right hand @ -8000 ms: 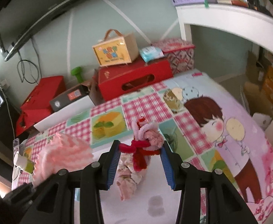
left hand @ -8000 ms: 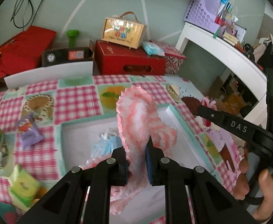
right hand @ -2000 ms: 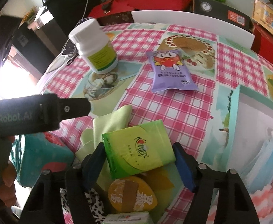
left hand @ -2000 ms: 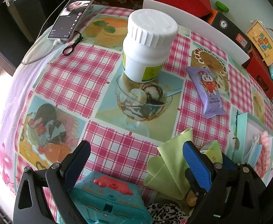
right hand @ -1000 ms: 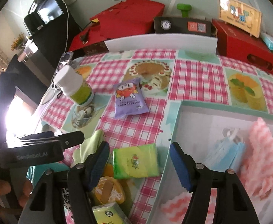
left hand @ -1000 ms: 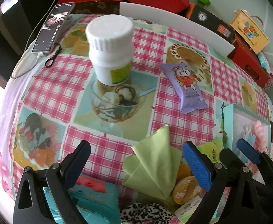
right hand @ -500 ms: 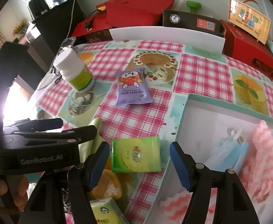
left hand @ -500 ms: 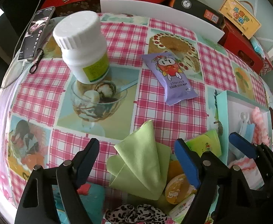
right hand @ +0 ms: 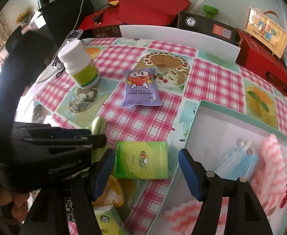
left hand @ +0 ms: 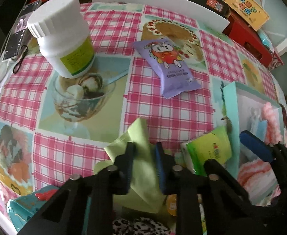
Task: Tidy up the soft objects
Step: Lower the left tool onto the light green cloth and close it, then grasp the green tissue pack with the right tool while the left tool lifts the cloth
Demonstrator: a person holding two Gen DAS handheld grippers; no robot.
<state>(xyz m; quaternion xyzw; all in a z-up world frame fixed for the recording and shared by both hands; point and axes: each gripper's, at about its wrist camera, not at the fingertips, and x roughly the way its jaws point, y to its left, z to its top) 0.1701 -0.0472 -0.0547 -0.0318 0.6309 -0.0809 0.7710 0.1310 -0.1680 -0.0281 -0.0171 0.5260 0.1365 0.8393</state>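
Note:
My left gripper (left hand: 143, 154) is shut on a folded light green cloth (left hand: 141, 168) lying on the checked tablecloth; the cloth's tip also shows in the right wrist view (right hand: 99, 127). My right gripper (right hand: 146, 166) is open, its jaws either side of a green tissue pack (right hand: 142, 162), which also shows in the left wrist view (left hand: 210, 150). The teal-rimmed white box (right hand: 198, 109) on the right holds pink fluffy cloths (right hand: 271, 164) and blue face masks (right hand: 235, 162).
A white pill bottle (left hand: 62, 35) and a purple wipes packet (left hand: 167, 66) lie further back. An orange jelly cup (right hand: 112, 193), a second green pack (right hand: 106, 221), a leopard-print item (left hand: 139, 226) and a teal case (left hand: 25, 205) crowd the near edge.
My left gripper has moved forward and closed from wide open onto the green cloth. My right gripper has stayed open around the green tissue pack.

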